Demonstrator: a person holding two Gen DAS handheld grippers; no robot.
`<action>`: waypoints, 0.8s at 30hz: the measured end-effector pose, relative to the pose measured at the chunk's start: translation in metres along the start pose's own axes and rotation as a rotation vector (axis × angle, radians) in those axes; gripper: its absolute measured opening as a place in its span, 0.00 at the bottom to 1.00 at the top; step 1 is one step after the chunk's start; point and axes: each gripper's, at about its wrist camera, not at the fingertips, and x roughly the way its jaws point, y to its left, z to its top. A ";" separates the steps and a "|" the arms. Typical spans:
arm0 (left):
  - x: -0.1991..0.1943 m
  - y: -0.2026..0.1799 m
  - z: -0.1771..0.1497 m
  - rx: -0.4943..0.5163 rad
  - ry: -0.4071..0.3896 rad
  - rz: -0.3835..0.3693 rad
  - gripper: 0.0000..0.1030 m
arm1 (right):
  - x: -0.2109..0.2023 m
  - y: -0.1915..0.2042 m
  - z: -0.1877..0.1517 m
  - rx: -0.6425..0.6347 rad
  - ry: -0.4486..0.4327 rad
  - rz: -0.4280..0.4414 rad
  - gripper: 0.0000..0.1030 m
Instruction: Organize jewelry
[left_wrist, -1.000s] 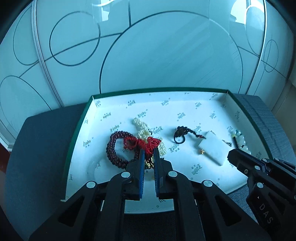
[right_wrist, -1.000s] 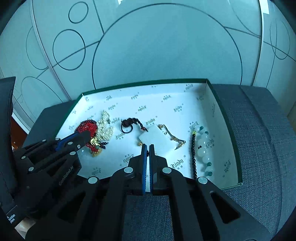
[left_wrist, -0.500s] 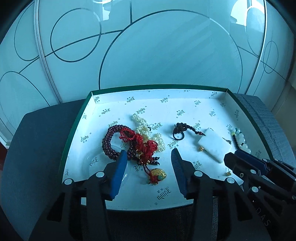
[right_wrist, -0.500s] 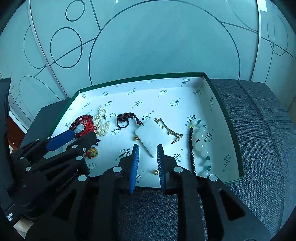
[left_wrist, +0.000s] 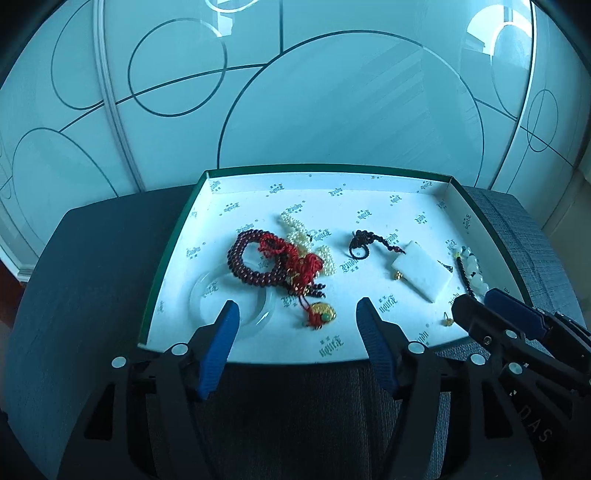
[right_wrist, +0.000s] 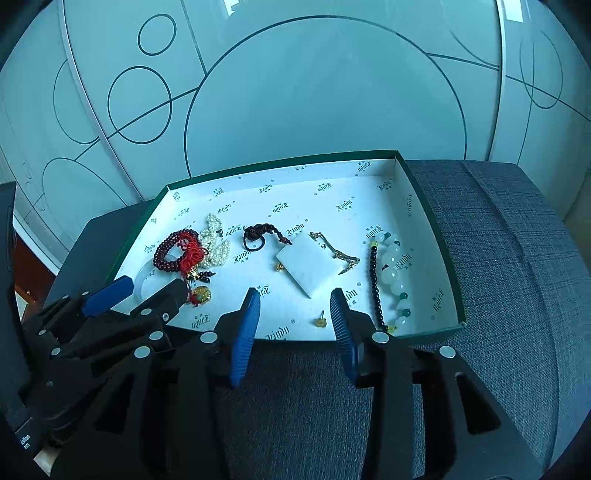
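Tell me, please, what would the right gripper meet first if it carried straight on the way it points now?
Probably the small gold stud lying between the opening jaws of the right gripper, then the white slab pendant just beyond; depth is uncertain.

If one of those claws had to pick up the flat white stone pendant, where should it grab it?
Probably by its dark knotted cord, from above. The white pendant lies flat on the box floor, so its faces give little for the pads to pinch, while the cord bunches up beside its far-left corner. The right claw is nearest, its jaws opening and empty.
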 end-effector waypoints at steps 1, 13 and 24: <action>-0.002 0.001 -0.002 -0.004 0.001 0.001 0.67 | -0.003 0.000 -0.001 0.002 -0.003 -0.003 0.42; -0.053 0.008 -0.024 -0.039 -0.033 0.054 0.76 | -0.049 0.009 -0.019 0.005 -0.026 -0.024 0.56; -0.115 0.008 -0.035 -0.070 -0.102 0.081 0.80 | -0.106 0.019 -0.030 -0.009 -0.094 -0.040 0.61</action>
